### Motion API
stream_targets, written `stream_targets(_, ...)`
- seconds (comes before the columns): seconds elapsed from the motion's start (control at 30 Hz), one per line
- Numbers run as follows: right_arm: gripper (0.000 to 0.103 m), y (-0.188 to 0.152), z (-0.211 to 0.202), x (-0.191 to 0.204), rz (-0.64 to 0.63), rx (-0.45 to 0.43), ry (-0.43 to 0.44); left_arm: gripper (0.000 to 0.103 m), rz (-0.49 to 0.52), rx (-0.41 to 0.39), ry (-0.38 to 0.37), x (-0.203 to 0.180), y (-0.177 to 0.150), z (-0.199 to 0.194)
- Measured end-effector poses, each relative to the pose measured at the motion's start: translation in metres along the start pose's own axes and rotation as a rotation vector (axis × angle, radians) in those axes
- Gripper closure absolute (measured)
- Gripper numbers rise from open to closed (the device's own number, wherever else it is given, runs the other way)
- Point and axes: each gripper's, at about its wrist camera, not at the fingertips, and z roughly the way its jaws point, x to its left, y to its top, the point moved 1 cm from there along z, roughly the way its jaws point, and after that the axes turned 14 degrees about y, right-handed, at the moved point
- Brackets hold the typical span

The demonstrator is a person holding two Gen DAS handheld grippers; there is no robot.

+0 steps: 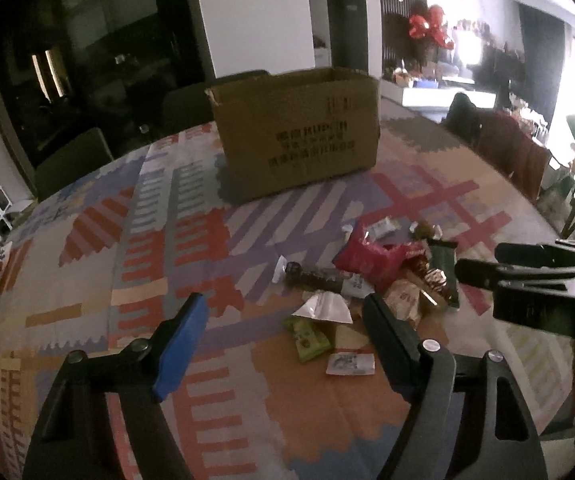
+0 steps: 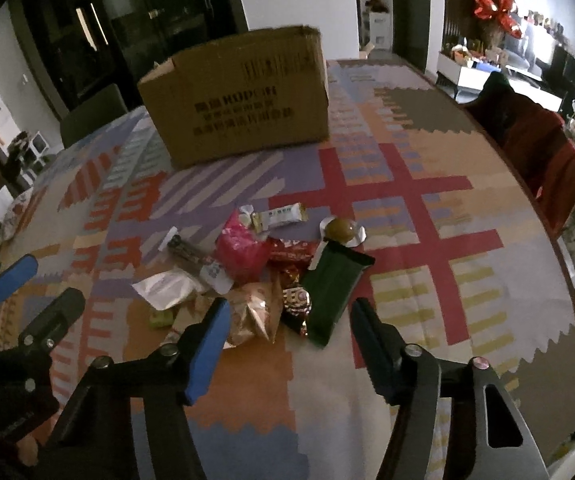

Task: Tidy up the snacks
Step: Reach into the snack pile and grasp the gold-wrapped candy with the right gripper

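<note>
Cardboard box stands open-topped at the far side of a tabletop covered in a cloth of red, lilac and tan stripes. Nearer lies a loose heap of snacks, well apart from the box. The left gripper hovers above the heap's near edge, its fingers apart with nothing between them; a green packet and a silver wrapper lie on the cloth below the gap. The left wrist view also shows the right gripper from the side at the right edge. The right wrist view shows the right gripper above a crinkled tan bag and a dark green bar, fingers apart and empty. Only this view clearly shows a round brown sweet on foil and a pink bag. The left gripper appears at its left edge.
</note>
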Motion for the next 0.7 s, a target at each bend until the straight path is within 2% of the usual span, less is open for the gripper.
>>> stream_targets(0.23,0.051,0.005,0.024,-0.011,0.014,0.06,0.028,0.024,0.036,0.037,0.001,-0.014,0.002,0.026)
stream_targets(0.57,0.056,0.009,0.045,-0.016,0.017,0.118,0.064,0.024,0.065,0.13,-0.068,-0.031,0.0,0.064)
stream_targets(0.7,0.058,0.009,0.051,-0.017,0.024,0.138,0.07,0.029,0.068,0.167,-0.078,-0.036,-0.002,0.079)
